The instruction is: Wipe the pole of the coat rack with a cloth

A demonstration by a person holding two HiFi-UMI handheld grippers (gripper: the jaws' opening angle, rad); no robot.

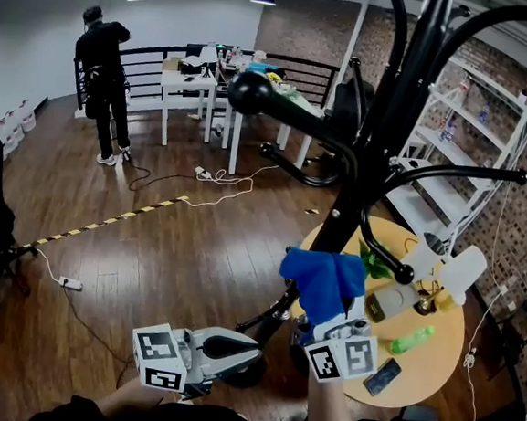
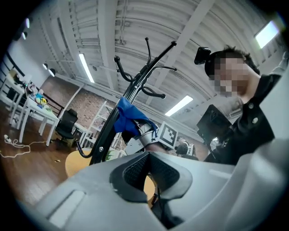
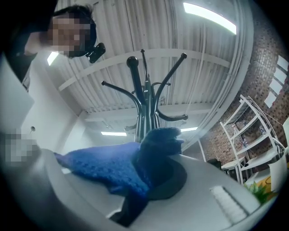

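Blue cloth (image 1: 323,279) is pinched tight in the right gripper (image 1: 342,338), against the lower part of the black coat rack pole (image 1: 379,142). Best to press it round the pole and slide steadily. Low and nearer, the left gripper (image 1: 224,348) hangs with jaws closed on nothing. A curved hook (image 1: 381,254) just right of the cloth and the round yellow table (image 1: 438,362) beyond may crowd the stroke.

The black metal coat rack pole (image 1: 371,159) runs off the top of the head view. Its lower stretch hides behind the crumpled blue cloth (image 1: 322,279), which also covers the right gripper (image 1: 332,314) at its tips. On the round yellow table (image 1: 438,360) at lower right, the scattered items (image 1: 383,377) are too small to identify.
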